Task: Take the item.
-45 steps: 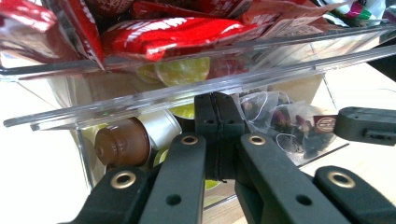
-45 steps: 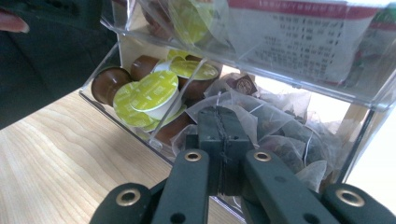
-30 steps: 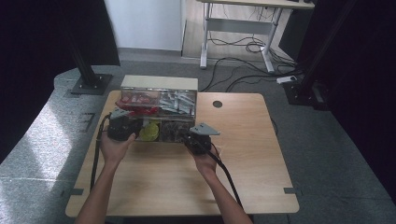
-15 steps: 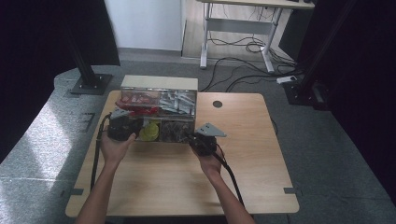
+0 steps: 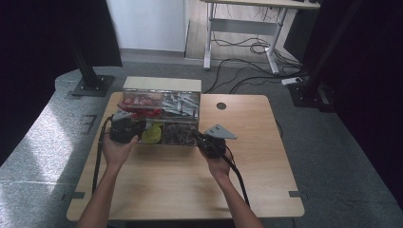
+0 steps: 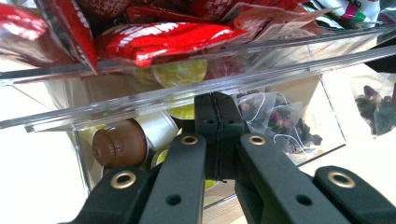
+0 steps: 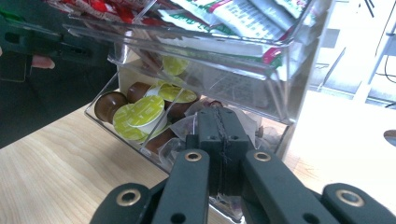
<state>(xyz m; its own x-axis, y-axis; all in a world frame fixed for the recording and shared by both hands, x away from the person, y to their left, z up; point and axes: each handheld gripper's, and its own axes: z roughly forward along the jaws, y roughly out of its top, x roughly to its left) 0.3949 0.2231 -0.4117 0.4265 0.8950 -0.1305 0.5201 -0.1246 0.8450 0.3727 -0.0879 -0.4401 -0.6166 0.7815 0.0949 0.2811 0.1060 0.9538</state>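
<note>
While both grippers sit at the front of the clear organiser (image 5: 161,118) near the table's (image 5: 190,185) far edge, I judge the step in hand to be pushing its lower drawer (image 7: 140,135) shut, or else gripping its front lip; I cannot tell which.

Left gripper (image 5: 124,129): jaws pressed together, nothing visibly between them, tips against the drawer front. Behind the wall, a brown capsule (image 6: 119,145) and tea bags (image 6: 280,116). Red sachets (image 6: 163,39) fill the tray above.

Middle: yellow-lidded capsules (image 7: 144,112) lie loose in the drawer's left compartment.

Right gripper (image 5: 209,145): jaws likewise closed, tips at the drawer front by the tea-bag compartment, holding nothing I can see.

Next move, as I read it: both hands must travel together and level, or the drawer will skew and bind. The upper tray's (image 7: 224,51) overhanging lip sits close above both jaw tips, limiting any lift. White sachets (image 7: 243,18) stacked there look stable.
</note>
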